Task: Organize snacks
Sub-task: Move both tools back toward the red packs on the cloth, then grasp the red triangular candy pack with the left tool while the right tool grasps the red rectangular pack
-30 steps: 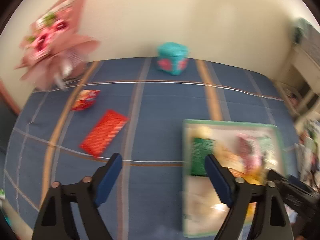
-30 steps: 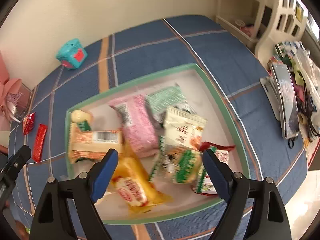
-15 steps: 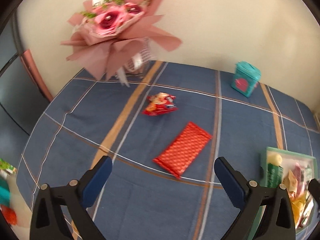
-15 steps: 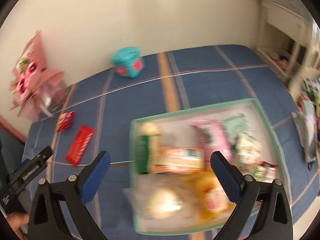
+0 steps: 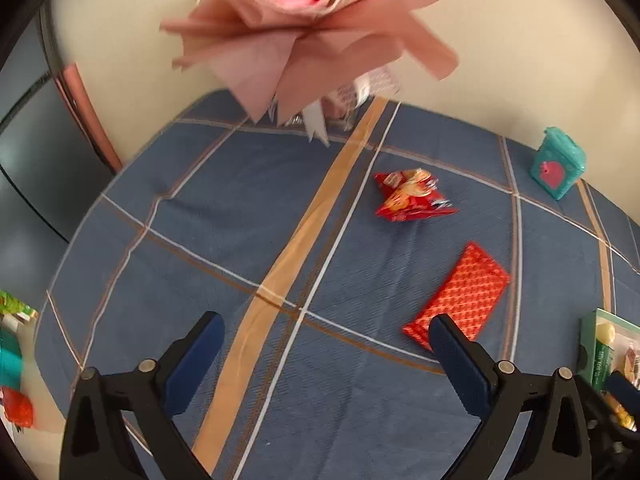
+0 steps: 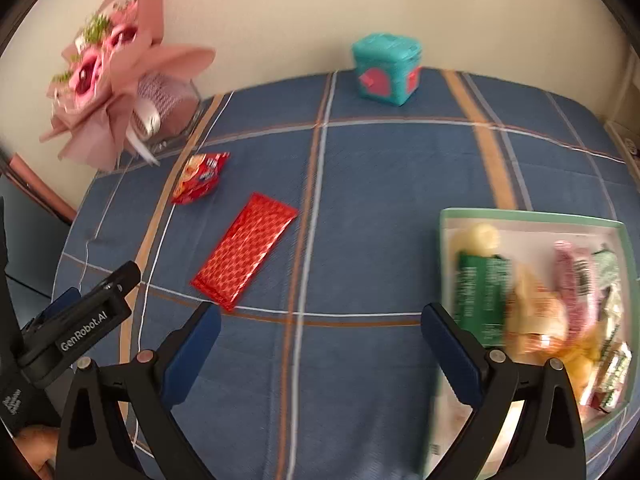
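A flat red patterned snack bar (image 5: 460, 296) (image 6: 246, 250) lies on the blue plaid cloth. Beyond it sits a crinkled red snack packet (image 5: 410, 196) (image 6: 200, 178). A green-rimmed tray (image 6: 532, 216) (image 5: 588, 344) at the right holds several snack packs. My left gripper (image 5: 326, 338) hangs open over bare cloth, its right finger just in front of the red bar's near end. My right gripper (image 6: 320, 326) is open too, over the cloth between the bar and the tray, with nothing between its fingers. The left gripper's body (image 6: 76, 320) shows at the right wrist view's left edge.
A pink wrapped bouquet (image 5: 312, 28) (image 6: 116, 80) stands at the back by the wall. A teal box with a pink heart (image 5: 558, 164) (image 6: 386, 68) sits at the far edge. Colourful packets (image 5: 14, 360) lie past the table's left edge.
Both grippers have swung left, away from the tray toward the red snacks, and their jaws have widened. The tray has slid to the right edge of both views.
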`<state>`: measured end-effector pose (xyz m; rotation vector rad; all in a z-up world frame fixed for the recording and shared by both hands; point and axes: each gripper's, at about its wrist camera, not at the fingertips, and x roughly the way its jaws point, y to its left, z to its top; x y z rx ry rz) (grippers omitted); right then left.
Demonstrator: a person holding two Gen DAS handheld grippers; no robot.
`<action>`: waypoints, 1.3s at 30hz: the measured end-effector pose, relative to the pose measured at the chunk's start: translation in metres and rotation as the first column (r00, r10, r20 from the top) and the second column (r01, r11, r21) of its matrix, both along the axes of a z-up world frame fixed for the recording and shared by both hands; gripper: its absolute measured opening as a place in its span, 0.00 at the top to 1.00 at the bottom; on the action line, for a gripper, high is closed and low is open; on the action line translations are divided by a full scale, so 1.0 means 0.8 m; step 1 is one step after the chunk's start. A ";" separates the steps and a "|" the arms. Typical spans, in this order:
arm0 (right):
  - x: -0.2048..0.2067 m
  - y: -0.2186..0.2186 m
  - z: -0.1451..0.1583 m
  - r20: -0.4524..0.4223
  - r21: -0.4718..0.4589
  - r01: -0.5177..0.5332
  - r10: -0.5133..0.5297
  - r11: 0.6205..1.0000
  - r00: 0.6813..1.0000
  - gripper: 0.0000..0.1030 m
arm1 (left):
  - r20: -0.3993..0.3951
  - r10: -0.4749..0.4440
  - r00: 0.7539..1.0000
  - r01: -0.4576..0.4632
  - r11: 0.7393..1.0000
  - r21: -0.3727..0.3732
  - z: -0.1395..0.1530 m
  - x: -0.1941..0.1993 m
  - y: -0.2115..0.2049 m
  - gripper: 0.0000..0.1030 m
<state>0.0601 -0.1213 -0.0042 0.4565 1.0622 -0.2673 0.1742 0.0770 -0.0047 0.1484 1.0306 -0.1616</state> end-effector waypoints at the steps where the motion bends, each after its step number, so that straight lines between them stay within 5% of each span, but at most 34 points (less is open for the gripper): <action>1: 0.006 0.004 -0.005 -0.008 0.002 -0.005 0.005 1.000 1.000 0.03 | -0.020 -0.005 1.000 0.005 1.000 -0.006 -0.005 0.005 0.003 0.00; 9: 0.061 0.018 -0.048 -0.061 0.037 -0.001 0.003 0.999 0.998 0.03 | -0.092 0.051 0.994 -0.056 0.997 -0.049 -0.032 0.046 0.023 0.00; 20: 0.132 0.029 -0.082 -0.096 0.031 0.003 0.000 1.000 0.995 0.03 | -0.058 0.002 0.998 -0.005 0.998 -0.057 -0.053 0.087 0.023 0.01; 30: 0.168 0.050 -0.097 -0.148 -0.095 -0.042 0.028 0.995 0.989 0.03 | -0.107 -0.089 0.990 0.075 0.989 -0.129 -0.045 0.123 -0.010 0.02; 39: 0.142 -0.005 -0.092 -0.141 -0.125 -0.005 -0.013 0.992 0.990 0.22 | -0.164 -0.159 0.974 0.119 0.966 -0.230 -0.044 0.149 -0.070 0.02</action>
